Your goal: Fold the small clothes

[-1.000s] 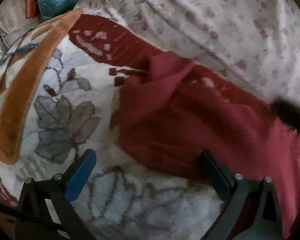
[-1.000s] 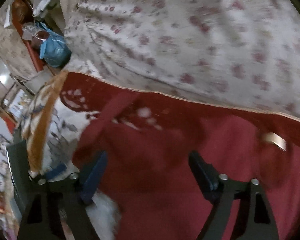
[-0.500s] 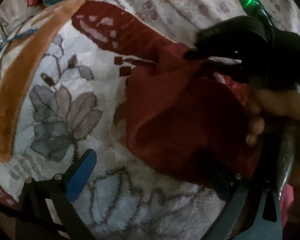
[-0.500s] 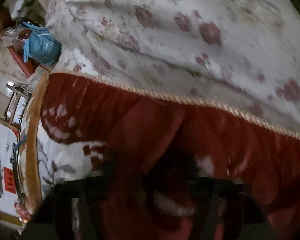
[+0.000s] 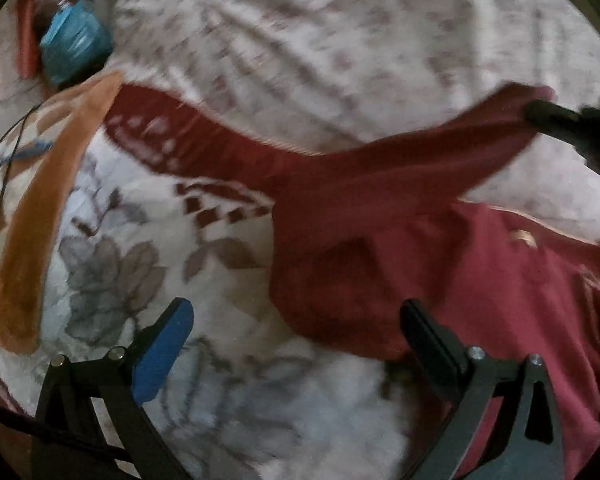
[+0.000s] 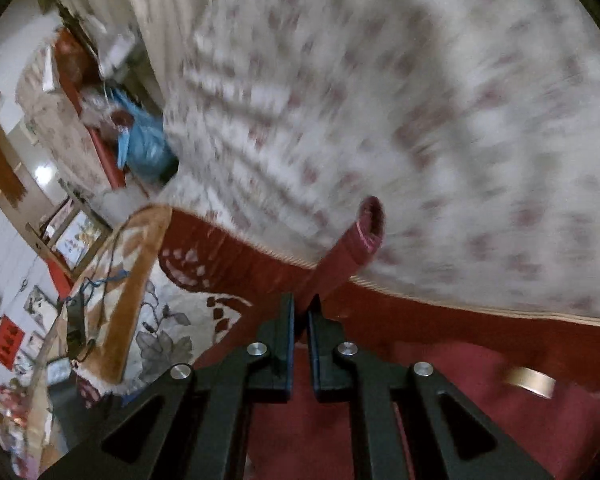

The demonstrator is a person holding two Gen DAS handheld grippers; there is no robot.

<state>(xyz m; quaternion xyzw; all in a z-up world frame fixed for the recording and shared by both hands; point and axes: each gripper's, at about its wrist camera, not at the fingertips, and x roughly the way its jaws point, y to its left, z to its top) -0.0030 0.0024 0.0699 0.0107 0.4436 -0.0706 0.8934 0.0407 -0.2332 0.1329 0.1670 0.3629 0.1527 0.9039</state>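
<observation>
The right gripper (image 6: 301,312) is clamped tight on a strip of the red garment (image 5: 400,248), and that strip (image 6: 354,236) rises past the fingertips, its end curled over against the floral sheet (image 6: 440,120). From the left wrist view the same gripper (image 5: 540,114) shows at the right edge, holding the cloth up in a long taut band above the bed. The rest of the garment lies bunched on the flowered blanket (image 5: 112,264), partly over its red border (image 5: 204,148). The left gripper (image 5: 296,328) hangs wide apart over the blanket with nothing in it, its right finger (image 5: 428,340) at the garment's near edge. A blue bag (image 5: 74,46) sits far off at the upper left. Heavy blur across both views.
</observation>
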